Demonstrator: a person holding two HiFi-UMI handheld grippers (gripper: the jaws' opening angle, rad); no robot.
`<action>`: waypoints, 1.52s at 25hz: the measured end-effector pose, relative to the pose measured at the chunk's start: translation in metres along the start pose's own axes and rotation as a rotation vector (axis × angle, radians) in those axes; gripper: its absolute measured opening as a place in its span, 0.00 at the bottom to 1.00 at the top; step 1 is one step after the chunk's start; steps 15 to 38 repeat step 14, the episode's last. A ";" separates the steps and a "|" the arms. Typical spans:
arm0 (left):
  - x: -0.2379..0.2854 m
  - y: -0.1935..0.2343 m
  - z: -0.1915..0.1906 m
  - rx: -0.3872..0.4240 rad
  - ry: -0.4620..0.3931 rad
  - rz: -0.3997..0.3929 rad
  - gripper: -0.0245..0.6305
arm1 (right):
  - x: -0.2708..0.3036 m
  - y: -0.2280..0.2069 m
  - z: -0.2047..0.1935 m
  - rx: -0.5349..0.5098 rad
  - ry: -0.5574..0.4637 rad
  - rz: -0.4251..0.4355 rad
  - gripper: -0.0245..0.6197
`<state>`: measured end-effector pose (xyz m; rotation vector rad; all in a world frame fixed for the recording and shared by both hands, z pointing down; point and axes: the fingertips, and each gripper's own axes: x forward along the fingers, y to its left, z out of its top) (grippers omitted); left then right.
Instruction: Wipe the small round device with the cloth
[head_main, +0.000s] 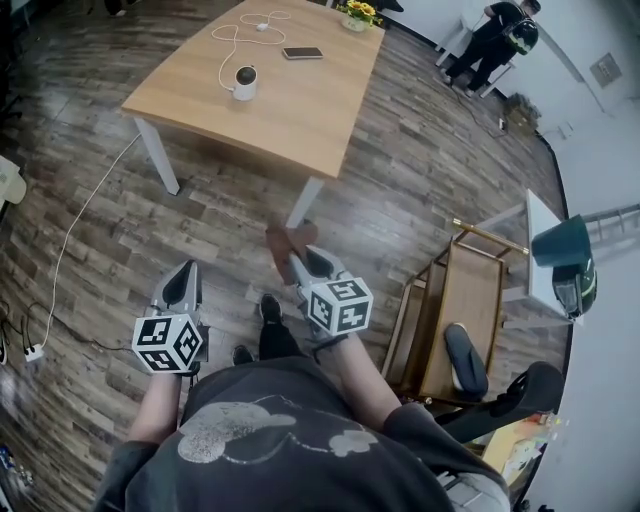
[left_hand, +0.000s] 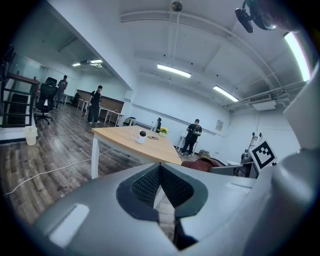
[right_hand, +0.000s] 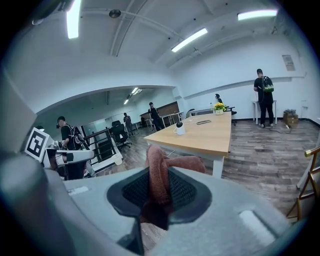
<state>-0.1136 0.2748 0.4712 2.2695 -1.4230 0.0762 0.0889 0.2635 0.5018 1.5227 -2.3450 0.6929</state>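
The small round white device (head_main: 245, 82) stands on the wooden table (head_main: 300, 110), with a white cable running from it; it also shows far ahead in both gripper views as the device (left_hand: 142, 137) and the device (right_hand: 179, 128). My right gripper (head_main: 300, 262) is shut on a reddish-brown cloth (head_main: 287, 243), which bulges out between the jaws as the cloth (right_hand: 161, 172). My left gripper (head_main: 180, 285) is shut with nothing in it, its pads (left_hand: 150, 182) pressed together. Both grippers hang over the floor, well short of the table.
A phone (head_main: 302, 53) and a pot of yellow flowers (head_main: 358, 14) lie on the table's far side. A wooden cart (head_main: 462, 310) stands to my right. A white cord (head_main: 75, 225) trails across the floor on the left. People (head_main: 492, 38) stand in the background.
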 end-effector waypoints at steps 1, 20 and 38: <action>-0.004 0.000 -0.002 -0.001 0.002 0.002 0.07 | -0.003 0.002 -0.003 -0.001 0.002 0.001 0.16; -0.027 0.001 -0.029 0.024 0.013 0.019 0.07 | -0.023 0.009 -0.031 -0.041 0.044 -0.012 0.16; -0.027 0.001 -0.029 0.024 0.013 0.019 0.07 | -0.023 0.009 -0.031 -0.041 0.044 -0.012 0.16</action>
